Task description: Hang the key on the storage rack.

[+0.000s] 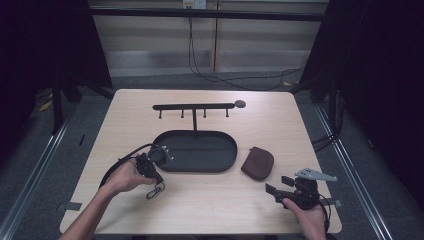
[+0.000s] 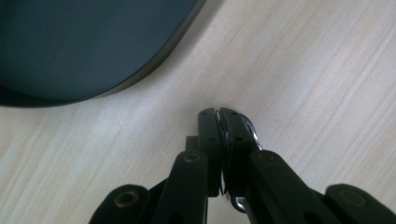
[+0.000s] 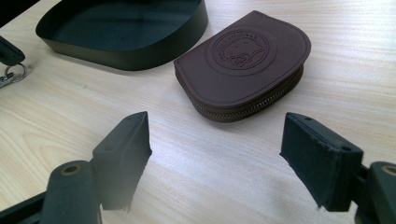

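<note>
Worktop (image 1: 210,210) of pale wood carries everything, and nearest the person sits the right claw (image 1: 280,187), at the near right, held low with its jaws spread wide and nothing between them. In the right gripper view those jaws frame a brown leather coin pouch (image 3: 243,65), zipped shut and lying flat just beyond them; it has not been touched. In the high view the pouch (image 1: 258,163) lies just right of the tray.

Left of it and a little farther off, the left claw (image 1: 154,183) has its jaws clenched on a small metal key ring (image 1: 156,190), which looks to carry a clip. In the left gripper view the silver loop of the ring (image 2: 250,128) peeps out beside the closed tips, low over the bare wood. So the pick-up of the ring looks done, or nearly so; whether it is already lifted clear of the wood I cannot tell.

Beyond the claws lies the dark oval tray (image 1: 222,167), with only a few small pale specks near its left end. From it rises a post with a hook rail (image 1: 195,106), its four pegs bare.

My reading: the ring is in hand but not yet hung or placed, the pouch waits, so most of the work remains.
</note>
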Available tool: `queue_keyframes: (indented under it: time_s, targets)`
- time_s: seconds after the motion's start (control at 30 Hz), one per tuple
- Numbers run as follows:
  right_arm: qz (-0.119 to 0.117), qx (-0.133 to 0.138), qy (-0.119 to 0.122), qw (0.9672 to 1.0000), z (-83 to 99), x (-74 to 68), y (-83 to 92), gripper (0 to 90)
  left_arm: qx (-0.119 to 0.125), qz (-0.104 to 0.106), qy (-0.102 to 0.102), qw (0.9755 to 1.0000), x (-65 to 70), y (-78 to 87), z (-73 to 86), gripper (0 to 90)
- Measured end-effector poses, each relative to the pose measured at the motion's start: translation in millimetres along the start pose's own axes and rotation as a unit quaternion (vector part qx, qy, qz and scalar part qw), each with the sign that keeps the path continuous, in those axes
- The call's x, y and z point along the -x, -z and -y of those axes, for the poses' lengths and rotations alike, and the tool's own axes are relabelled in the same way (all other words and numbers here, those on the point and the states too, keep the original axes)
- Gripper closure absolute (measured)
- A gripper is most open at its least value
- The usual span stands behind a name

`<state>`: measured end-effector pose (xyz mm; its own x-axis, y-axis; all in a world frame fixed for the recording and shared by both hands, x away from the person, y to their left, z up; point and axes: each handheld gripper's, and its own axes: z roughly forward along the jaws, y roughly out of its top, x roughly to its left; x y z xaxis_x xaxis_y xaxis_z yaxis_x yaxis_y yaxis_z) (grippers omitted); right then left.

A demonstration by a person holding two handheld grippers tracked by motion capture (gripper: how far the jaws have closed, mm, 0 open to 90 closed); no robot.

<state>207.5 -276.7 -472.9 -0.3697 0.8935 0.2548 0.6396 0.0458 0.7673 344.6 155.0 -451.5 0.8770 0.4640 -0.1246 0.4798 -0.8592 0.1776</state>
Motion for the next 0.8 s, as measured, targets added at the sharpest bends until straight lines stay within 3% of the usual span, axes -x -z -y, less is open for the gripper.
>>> queue_keyframes:
  time_s: [0.37, 0.57, 0.63, 0.7, 0.73, 0.8]
  targets:
    - [0.001, 0.0, -0.001, 1.0, 0.0, 0.9, 0.2, 23.7, 0.007, -0.008, 0.024, 0.9997, -4.3, 15.3, 5.5, 90.0]
    - [0.002, 0.0, -0.002, 1.0, 0.1, 0.9, 0.4, 23.7, 0.01, -0.008, 0.022, 0.9997, -5.2, 19.7, 5.5, 90.0]
    - [0.001, 0.001, -0.002, 1.0, 0.0, 0.8, 0.4, 23.8, 0.014, -0.018, 0.018, 0.9996, -4.7, 20.5, 4.7, 90.0]
    - [0.001, 0.0, -0.001, 1.0, 0.0, 0.9, 0.2, 23.7, 0.007, -0.006, 0.014, 0.9999, -4.6, 18.9, 4.0, 90.0]
    - [0.001, -0.001, -0.002, 1.0, -0.1, 0.8, -0.1, 23.3, 0.007, -0.006, 0.014, 0.9999, -4.6, 18.9, 4.0, 88.8]
    - [-0.001, -0.003, -0.002, 1.0, -0.1, 0.6, -0.4, 23.1, 0.011, -0.007, 0.021, 0.9997, -6.4, 18.0, 4.5, 77.6]
